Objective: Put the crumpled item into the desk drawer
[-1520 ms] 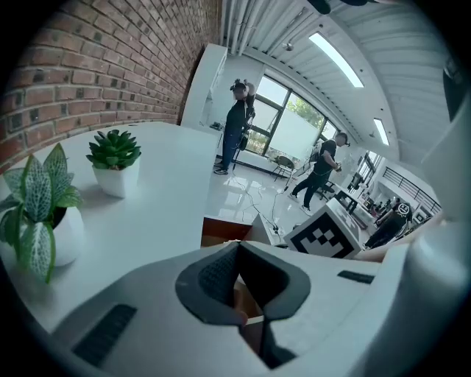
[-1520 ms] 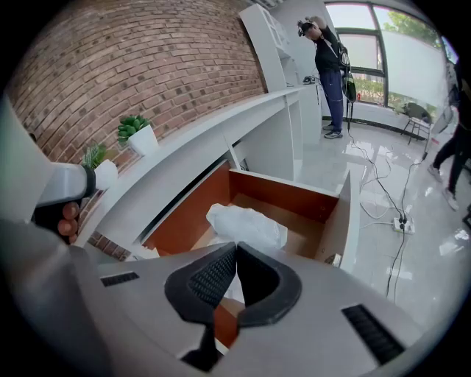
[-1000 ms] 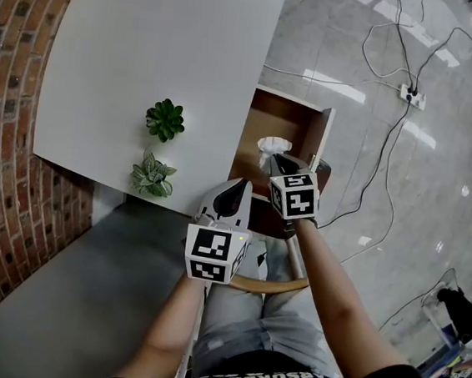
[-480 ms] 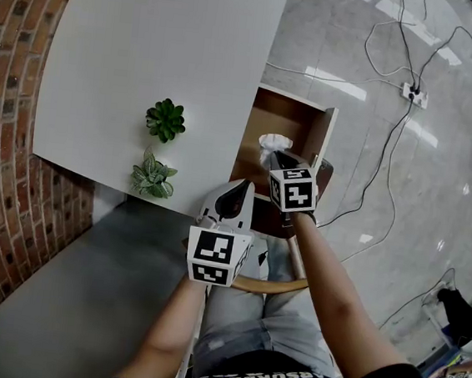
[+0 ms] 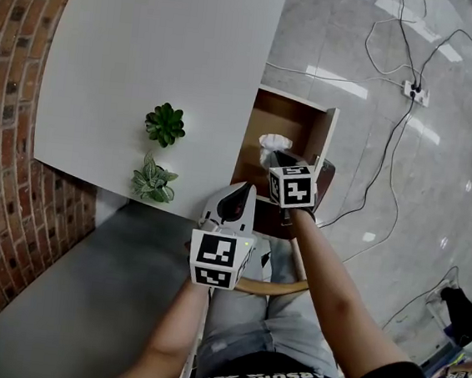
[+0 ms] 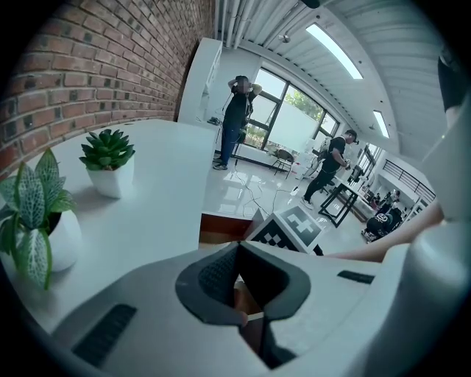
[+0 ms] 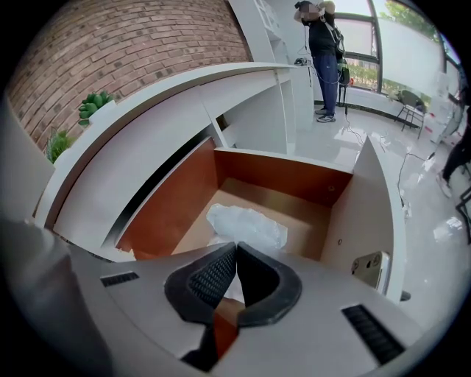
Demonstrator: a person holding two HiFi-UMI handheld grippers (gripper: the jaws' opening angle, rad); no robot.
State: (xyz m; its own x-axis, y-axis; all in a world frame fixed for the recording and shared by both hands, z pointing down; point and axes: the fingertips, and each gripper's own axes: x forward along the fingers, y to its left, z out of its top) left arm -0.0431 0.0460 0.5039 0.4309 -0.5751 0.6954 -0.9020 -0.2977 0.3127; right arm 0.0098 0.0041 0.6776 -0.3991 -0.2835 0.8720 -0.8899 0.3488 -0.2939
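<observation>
The crumpled white item [image 5: 273, 143] [image 7: 246, 224] is inside the open brown desk drawer [image 5: 329, 139] [image 7: 353, 213], low over its floor. My right gripper [image 5: 280, 157] [image 7: 235, 247] reaches into the drawer from the near side. Its jaws are shut, and the tips pinch the near edge of the item. My left gripper [image 5: 241, 184] [image 6: 237, 247] hovers at the front edge of the white desk [image 5: 167, 42], left of the drawer. Its jaws are shut with nothing between them.
Two small potted plants [image 5: 166, 124] [image 5: 153, 178] stand near the desk's front edge. A brick wall [image 5: 9, 118] runs along the left. Cables and a power strip [image 5: 412, 92] lie on the tiled floor beyond the drawer. A curved wooden chair edge [image 5: 272, 287] is by my lap.
My right gripper has edged a little further forward over the drawer, still shut. The left gripper has barely moved.
</observation>
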